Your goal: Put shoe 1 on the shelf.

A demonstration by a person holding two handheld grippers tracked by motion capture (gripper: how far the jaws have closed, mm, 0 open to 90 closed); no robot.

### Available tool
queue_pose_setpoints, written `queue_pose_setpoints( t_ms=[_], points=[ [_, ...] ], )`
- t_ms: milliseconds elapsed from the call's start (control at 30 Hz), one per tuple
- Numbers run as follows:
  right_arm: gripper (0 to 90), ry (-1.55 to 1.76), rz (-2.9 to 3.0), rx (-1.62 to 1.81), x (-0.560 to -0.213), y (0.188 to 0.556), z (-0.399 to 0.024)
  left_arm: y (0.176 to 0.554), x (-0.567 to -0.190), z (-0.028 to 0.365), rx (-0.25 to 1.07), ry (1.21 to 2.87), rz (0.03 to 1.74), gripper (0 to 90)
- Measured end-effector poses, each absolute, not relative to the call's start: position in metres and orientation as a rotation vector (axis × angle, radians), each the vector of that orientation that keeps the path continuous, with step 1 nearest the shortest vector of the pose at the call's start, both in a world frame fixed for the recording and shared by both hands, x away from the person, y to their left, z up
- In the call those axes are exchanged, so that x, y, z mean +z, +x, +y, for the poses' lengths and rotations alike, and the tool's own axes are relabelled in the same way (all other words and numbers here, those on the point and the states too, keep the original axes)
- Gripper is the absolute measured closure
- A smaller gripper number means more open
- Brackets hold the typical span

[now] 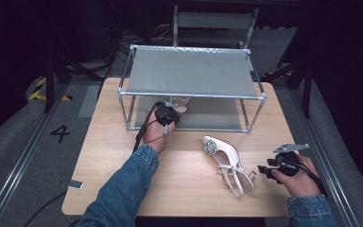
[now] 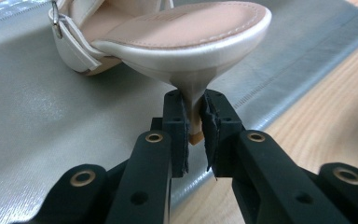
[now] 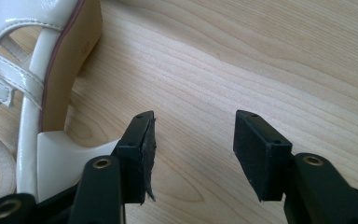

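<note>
Clamped on the slender heel of a cream slingback shoe (image 2: pixel 177 42), the left gripper (image 2: pixel 195 126) is carrying it in over the grey lower shelf (image 2: pixel 51 121) of the metal rack (image 1: pixel 191 97); its pads are pressing the heel stem from both sides, with the tan heel tip showing between them. Seen from the left gripper's camera, the shoe is hanging heel-first towards the lens, its buckle strap at the upper left. On the wooden table (image 1: pixel 179 184) its mate, the second shoe (image 1: pixel 228 163), is lying on its side in front of the rack, and the right gripper (image 3: pixel 193 154) is waiting just beside that shoe's heel with its jaws standing wide and nothing between them. I judge that the first shoe is being placed; next it wants lowering flat before release. From the high view, the rack's top shelf and the hand are hiding most of the carried shoe, so its clearance above the shelf is hard to judge.
</note>
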State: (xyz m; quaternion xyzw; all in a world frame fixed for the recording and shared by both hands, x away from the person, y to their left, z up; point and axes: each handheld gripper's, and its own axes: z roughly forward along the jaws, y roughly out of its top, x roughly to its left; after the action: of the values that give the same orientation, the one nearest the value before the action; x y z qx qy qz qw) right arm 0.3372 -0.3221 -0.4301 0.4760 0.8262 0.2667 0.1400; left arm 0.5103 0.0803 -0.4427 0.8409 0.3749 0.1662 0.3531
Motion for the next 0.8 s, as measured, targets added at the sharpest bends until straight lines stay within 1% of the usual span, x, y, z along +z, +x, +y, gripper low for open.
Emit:
queue_pose_setpoints(
  t_ms=[167,200,233,300,333,400,433,467,533,667,800],
  points=[
    [49.9,1.382,2.378,0.776,-0.429,0.334,-0.323,0.517,-0.454,0.078,0.392,2.182,0.995,80.5],
    [49.9,1.385,2.375,0.783,-0.429,0.333,-0.324,0.513,-0.456,0.074,0.357,2.151,1.066,80.4],
    [49.8,1.388,2.371,0.785,-0.428,0.332,-0.324,0.513,-0.458,0.074,0.365,2.177,1.061,80.4],
    [49.9,1.389,2.368,0.782,-0.428,0.331,-0.326,0.513,-0.459,0.073,0.371,2.176,1.070,80.4],
    [49.9,1.387,2.369,0.776,-0.429,0.331,-0.327,0.510,-0.460,0.072,0.365,2.151,1.102,80.4],
    [49.9,1.395,2.363,0.779,-0.428,0.331,-0.328,0.508,-0.457,0.074,0.399,2.179,1.081,79.8],
    [49.9,1.396,2.363,0.780,-0.428,0.331,-0.328,0.505,-0.455,0.076,0.385,2.174,1.090,80.7],
    [49.9,1.396,2.363,0.780,-0.427,0.331,-0.327,0.502,-0.453,0.078,0.376,2.158,1.088,79.9],
    [49.8,1.386,2.366,0.784,-0.426,0.333,-0.325,0.496,-0.448,0.080,0.378,2.146,1.090,74.3],
    [49.8,1.369,2.379,0.781,-0.427,0.335,-0.320,0.478,-0.433,0.086,0.387,2.125,1.075,66.6],
    [49.7,1.344,2.390,0.788,-0.424,0.337,-0.314,0.456,-0.419,0.093,0.375,2.138,1.058,64.2]
  ],
)
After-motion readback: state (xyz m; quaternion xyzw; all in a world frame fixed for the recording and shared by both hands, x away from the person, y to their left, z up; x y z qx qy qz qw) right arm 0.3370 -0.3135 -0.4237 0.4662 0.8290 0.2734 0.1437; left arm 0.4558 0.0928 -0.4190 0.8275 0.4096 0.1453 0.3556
